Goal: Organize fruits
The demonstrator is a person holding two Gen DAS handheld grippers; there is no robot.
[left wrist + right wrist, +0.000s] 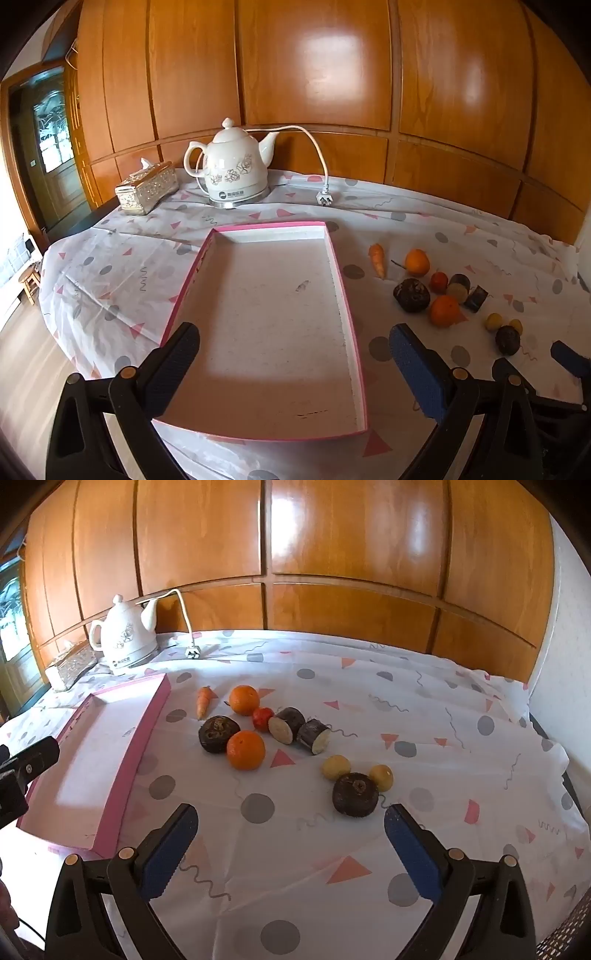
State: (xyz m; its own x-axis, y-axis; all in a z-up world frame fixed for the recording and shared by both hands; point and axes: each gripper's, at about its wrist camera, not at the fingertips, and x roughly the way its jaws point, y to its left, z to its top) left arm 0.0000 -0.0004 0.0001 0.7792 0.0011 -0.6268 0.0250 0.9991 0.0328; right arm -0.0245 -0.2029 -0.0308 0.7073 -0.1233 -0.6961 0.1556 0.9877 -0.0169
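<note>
A pink-rimmed white tray (pixel 343 288) lies on the patterned cloth; it also shows in the right wrist view (pixel 147 716). My left gripper (pixel 291 369) is open and empty above the tray's near end. Fruits lie right of the tray: a carrot (pixel 203 701), two oranges (pixel 243 699) (pixel 246 750), a small red fruit (pixel 263 718), dark round fruits (pixel 218 734) (pixel 355 794), two cut dark pieces (pixel 286 725) (pixel 314 735) and two small yellow fruits (pixel 335 767) (pixel 381 777). My right gripper (pixel 290 843) is open and empty, just short of the nearest dark fruit.
A white electric kettle (pixel 236 170) with its cord and plug (pixel 324 197) stands at the back, beside a silver tissue box (pixel 146 188). A wood-panelled wall runs behind the table. The left gripper's finger shows at the left edge of the right wrist view (pixel 33 760).
</note>
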